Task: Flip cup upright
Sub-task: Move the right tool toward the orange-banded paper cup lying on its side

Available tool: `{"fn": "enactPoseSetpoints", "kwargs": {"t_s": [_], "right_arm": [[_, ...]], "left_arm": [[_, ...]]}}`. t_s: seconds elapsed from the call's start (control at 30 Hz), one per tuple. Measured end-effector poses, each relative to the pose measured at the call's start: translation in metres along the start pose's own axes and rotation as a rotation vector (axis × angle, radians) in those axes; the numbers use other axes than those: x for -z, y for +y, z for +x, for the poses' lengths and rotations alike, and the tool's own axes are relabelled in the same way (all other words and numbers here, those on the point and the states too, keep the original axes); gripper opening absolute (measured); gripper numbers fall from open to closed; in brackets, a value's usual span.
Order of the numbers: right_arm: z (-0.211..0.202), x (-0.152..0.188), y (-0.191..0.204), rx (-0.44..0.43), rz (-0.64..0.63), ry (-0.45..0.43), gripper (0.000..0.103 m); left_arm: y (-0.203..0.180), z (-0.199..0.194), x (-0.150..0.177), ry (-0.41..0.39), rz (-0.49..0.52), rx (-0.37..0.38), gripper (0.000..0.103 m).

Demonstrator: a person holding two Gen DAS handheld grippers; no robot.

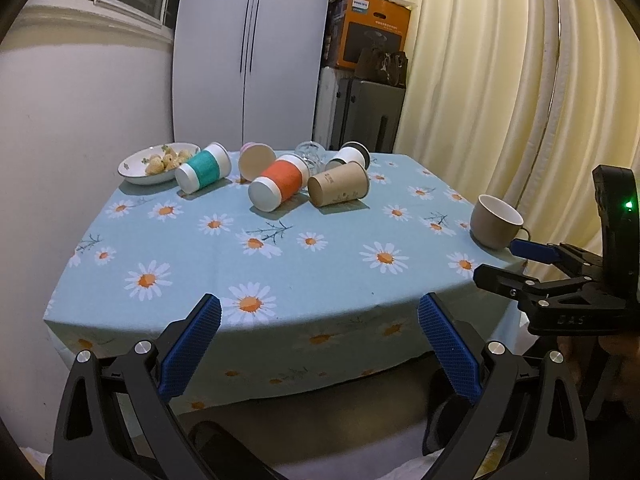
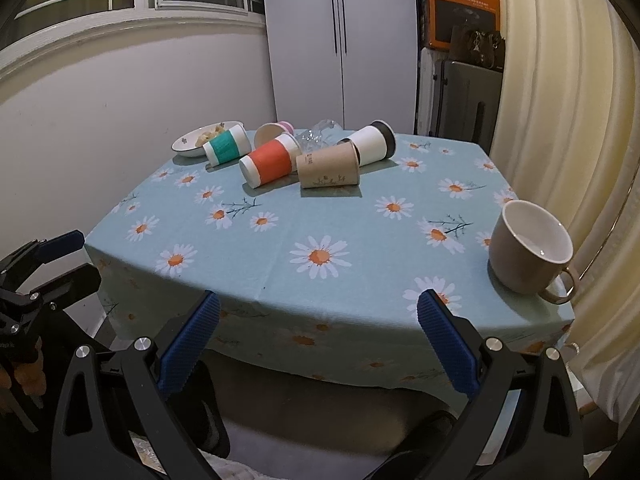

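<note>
Several cups lie on their sides at the far end of the daisy tablecloth (image 1: 280, 272): a teal-banded one (image 1: 204, 167), an orange-banded one (image 1: 280, 186), a brown paper one (image 1: 338, 184), a white one with a black lid (image 1: 348, 155), a pink one (image 1: 257, 160) and a clear glass (image 1: 310, 154). A beige mug (image 2: 530, 252) stands upright at the near right corner. My left gripper (image 1: 320, 320) and right gripper (image 2: 318, 316) are both open and empty, at the table's near edge, far from the cups.
A white bowl of snacks (image 1: 154, 166) sits at the far left corner. A white cabinet (image 1: 248, 48), stacked boxes (image 1: 368, 36) and a cream curtain (image 1: 500, 80) stand behind and to the right of the table.
</note>
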State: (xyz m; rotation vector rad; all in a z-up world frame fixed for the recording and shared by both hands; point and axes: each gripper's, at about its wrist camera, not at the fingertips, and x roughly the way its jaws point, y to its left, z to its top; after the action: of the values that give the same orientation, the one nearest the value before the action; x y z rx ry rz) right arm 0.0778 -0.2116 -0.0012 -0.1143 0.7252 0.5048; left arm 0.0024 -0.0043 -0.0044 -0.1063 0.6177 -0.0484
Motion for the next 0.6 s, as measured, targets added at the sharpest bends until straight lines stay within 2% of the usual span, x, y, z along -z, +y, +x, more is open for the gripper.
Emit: {"fn": "enactPoseSetpoints", "kwargs": {"t_s": [0.27, 0.6], "right_arm": [[0.012, -0.005, -0.007, -0.031, 0.054, 0.049, 0.098], [0.038, -0.016, -0.019, -0.046, 0.108, 0.141, 0.098]], "left_arm": [[0.004, 0.007, -0.002, 0.035, -0.028, 0.044, 0.096], [0.022, 0.031, -0.011, 0.137, -0.106, 0.106, 0.096]]}}
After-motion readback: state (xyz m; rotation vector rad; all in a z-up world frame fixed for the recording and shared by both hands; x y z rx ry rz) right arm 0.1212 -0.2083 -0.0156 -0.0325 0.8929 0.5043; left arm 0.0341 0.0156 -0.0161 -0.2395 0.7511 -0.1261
